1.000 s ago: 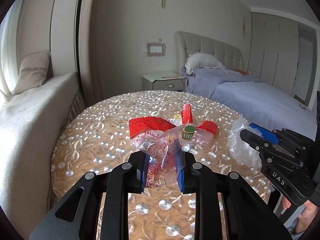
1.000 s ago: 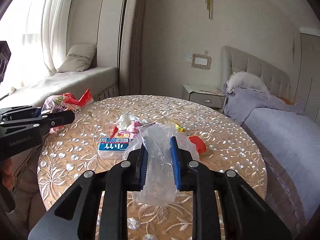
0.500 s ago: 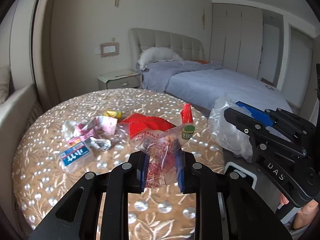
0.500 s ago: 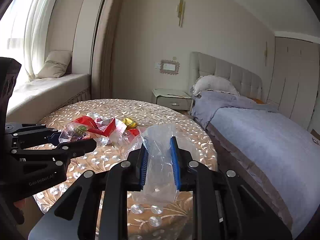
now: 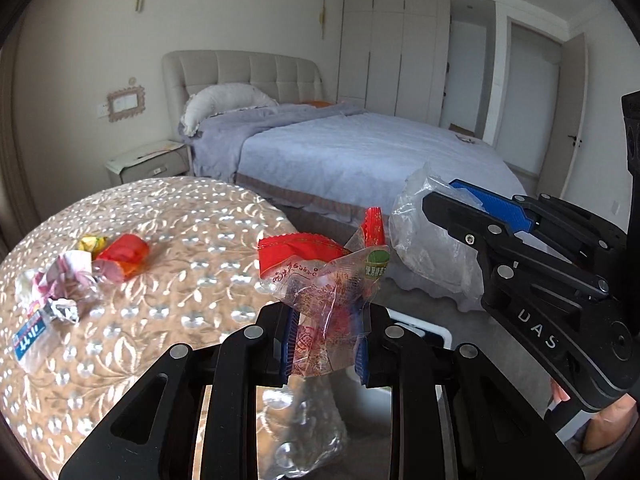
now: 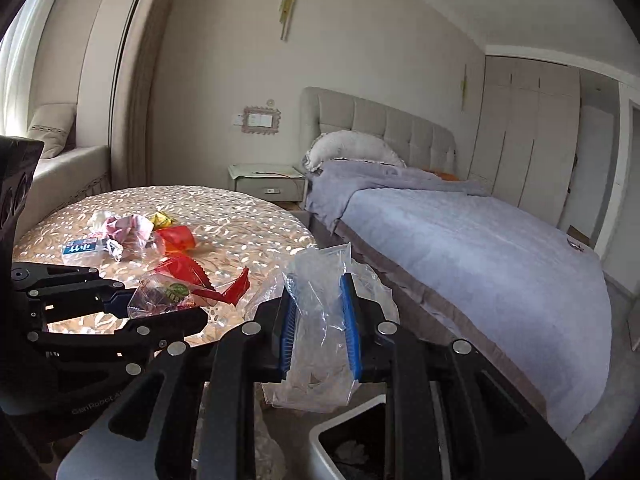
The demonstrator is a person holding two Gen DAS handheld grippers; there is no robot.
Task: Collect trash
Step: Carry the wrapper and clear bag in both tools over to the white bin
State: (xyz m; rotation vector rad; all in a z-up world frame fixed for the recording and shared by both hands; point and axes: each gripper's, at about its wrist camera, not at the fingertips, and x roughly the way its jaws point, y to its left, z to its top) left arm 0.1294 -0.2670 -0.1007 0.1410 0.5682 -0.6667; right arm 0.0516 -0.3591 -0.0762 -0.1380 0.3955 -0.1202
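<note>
Bedroom, round table point(image 5: 168, 240) with scattered trash, both grippers loaded.
Left gripper point(image 5: 325, 342) pinches a red-and-clear wrapper point(image 5: 320, 280); right gripper point(image 6: 320, 328) clamps a clear plastic bag point(image 6: 320, 320) above a white bin point(image 6: 344, 440) beside the table.

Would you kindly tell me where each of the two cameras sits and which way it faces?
Left wrist: on the left gripper, looking along its jaws, shut on a red-and-clear wrapper, over the table edge toward the bed; the right gripper shows.
Right wrist: on the right gripper, jaws shut on a clear plastic bag, above a white bin; the left gripper shows.
Shared: table, bed, both held items, leftover trash.
</note>
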